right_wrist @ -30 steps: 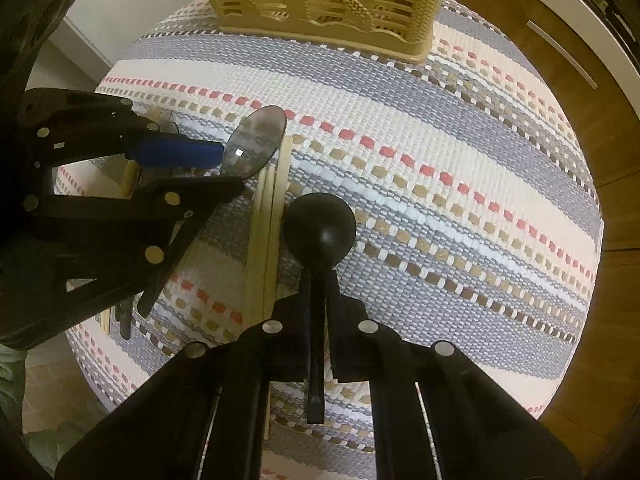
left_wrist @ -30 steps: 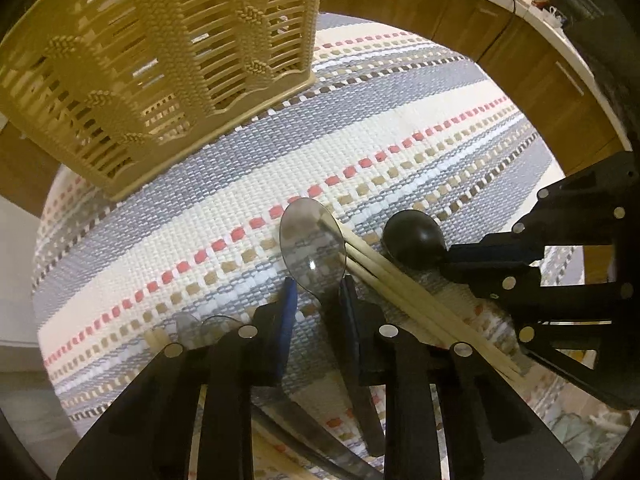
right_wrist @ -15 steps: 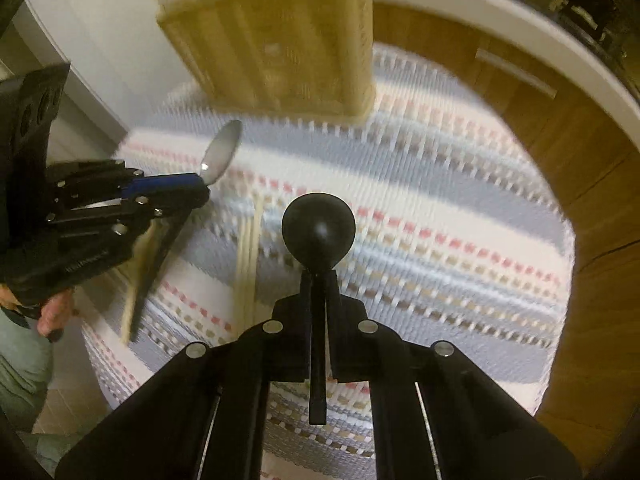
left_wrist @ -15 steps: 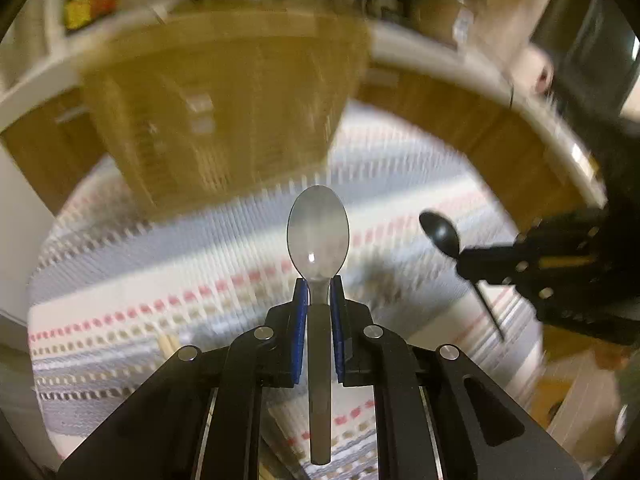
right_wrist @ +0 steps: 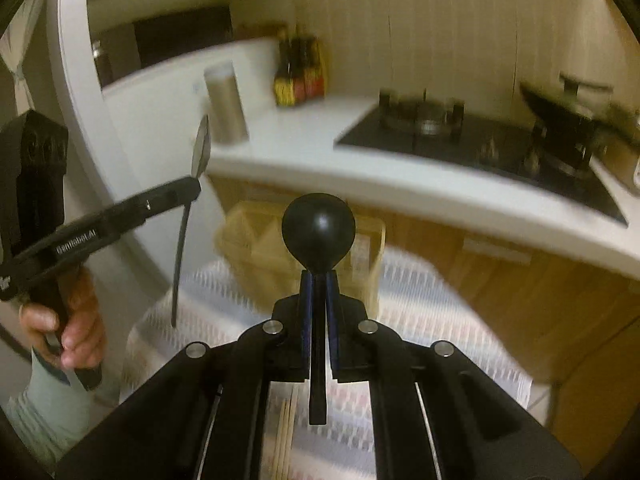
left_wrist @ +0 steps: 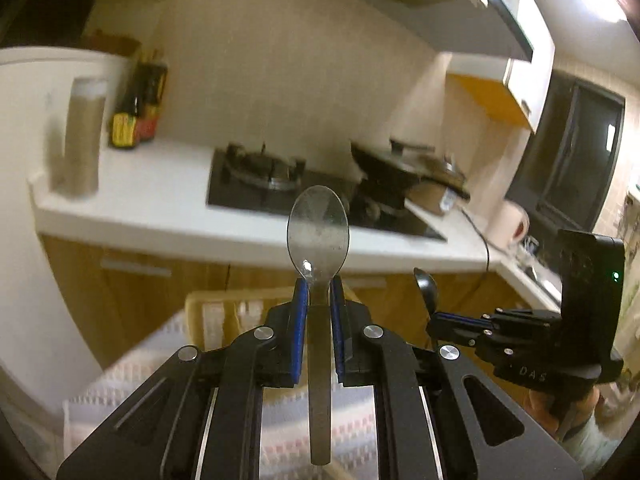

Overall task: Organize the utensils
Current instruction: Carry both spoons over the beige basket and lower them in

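At frame centre, the metal spoon is clamped by its handle in the left gripper, bowl pointing up, long axis vertical. The black spoon is gripped likewise (bowl uppermost) by the right gripper, above the basket

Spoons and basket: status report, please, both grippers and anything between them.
Left gripper shut on metal spoon. Right gripper shut on black spoon. Both held above the mat; basket ahead, chopsticks on the mat. Nothing between.
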Demonstrator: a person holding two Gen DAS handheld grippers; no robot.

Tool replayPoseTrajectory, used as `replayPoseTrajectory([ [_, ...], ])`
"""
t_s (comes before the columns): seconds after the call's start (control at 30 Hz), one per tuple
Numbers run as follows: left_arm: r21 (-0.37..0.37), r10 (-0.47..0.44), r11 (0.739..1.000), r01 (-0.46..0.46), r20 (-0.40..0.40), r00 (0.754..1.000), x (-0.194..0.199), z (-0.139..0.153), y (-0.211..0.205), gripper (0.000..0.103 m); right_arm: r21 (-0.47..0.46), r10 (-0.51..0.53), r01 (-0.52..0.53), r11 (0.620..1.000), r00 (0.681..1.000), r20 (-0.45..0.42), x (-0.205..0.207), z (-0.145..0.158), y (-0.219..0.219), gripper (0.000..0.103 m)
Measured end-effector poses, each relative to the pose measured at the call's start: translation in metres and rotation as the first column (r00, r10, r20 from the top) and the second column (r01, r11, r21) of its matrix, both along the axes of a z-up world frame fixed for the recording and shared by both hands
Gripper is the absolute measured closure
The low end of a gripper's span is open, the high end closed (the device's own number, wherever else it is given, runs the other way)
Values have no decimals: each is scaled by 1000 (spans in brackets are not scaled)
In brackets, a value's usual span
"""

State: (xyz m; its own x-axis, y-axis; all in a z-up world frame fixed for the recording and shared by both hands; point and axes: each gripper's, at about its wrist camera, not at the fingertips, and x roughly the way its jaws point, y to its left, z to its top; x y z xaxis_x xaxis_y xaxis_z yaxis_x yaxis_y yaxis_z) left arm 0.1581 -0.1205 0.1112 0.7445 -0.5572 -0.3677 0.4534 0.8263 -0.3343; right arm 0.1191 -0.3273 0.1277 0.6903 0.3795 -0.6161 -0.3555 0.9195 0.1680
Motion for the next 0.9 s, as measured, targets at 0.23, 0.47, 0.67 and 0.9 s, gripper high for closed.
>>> replayPoseTrajectory([
  [0.23, -41, 92, 995, -87, 114, 989, 29, 14, -2, 94, 12, -135, 136, 991, 971, 196, 49, 16, 12, 98],
  [0.47, -76, 176, 983, -165, 183, 967, 56, -12, -11, 94, 56, -203, 195, 979, 933, 298, 73, -7, 13, 98],
  [0.67, -60, 234, 972, -226, 232, 944, 61, -30, -18, 94, 79, -187, 170, 982, 924, 334, 84, -39, 15, 98],
  [0.9, -53, 251, 968, -246, 231, 940, 68, -52, -20, 93, 155, -184, 144, 977, 939, 290, 98, -73, 5, 98],
])
